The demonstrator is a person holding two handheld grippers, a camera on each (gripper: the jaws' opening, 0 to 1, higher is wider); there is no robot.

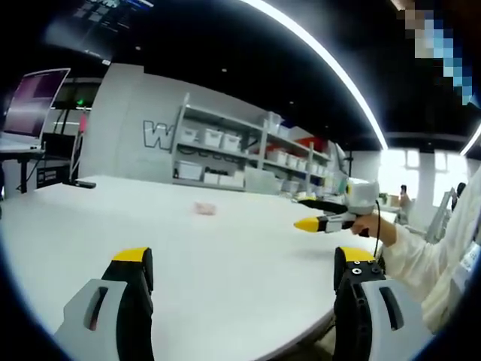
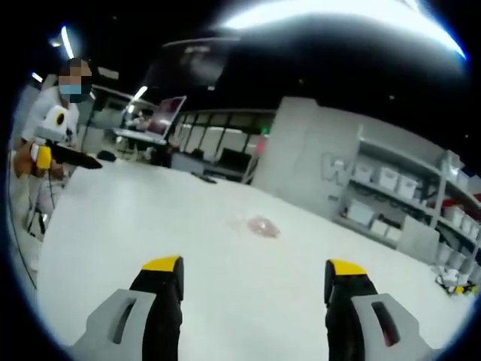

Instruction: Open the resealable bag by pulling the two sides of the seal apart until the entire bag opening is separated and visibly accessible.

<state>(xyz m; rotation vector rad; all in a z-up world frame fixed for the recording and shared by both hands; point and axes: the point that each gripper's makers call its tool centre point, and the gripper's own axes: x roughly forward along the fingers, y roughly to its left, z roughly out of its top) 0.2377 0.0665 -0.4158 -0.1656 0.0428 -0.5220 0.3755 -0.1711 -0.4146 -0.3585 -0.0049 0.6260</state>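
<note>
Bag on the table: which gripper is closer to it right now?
Hard to call; neither is close. The bag lies out on the white table, well ahead of both the right gripper and the left gripper, whose open jaws point toward it.

Pink bag point(image 2: 263, 226), white table point(image 2: 150, 218)

White table point(image 1: 225, 256) spreads ahead of the jaws; beyond it, shelving point(image 1: 248, 150) with white bins, a monitor point(image 1: 34, 101) far left

Large outlined "W" on grey wall point(image 1: 120, 124) behind shelving point(image 1: 225, 150); following letters hidden by shelves. No other legible text.
</note>
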